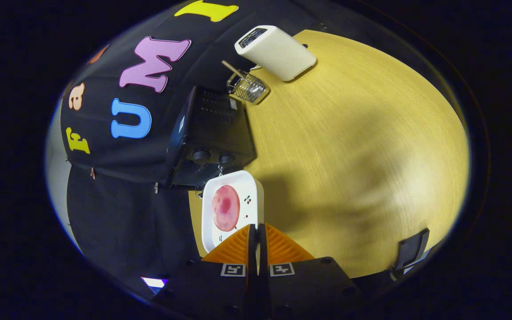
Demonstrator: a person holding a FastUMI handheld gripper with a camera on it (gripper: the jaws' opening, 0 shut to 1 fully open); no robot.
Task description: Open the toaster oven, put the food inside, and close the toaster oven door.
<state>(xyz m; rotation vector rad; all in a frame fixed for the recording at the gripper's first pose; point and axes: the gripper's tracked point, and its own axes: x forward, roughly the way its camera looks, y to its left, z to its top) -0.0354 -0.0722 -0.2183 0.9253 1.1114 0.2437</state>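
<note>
Your hand-held gripper [257, 231]: fingers clenched together, gripping nothing, tips over near rim of white plate [252, 186]. Plate sits on bench [349, 146], just in front of black toaster oven [211, 133]; pink round food slice [226, 208] lies on it. Slice likely soft, light, slippery; plate stiff, breakable, so take plate by rim. Oven door and handle hard to make out: dark on dark.

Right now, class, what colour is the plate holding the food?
White, with small cherry motifs; the plate shows best in the gripper view, its edge pinched by the hand-held gripper.
</note>
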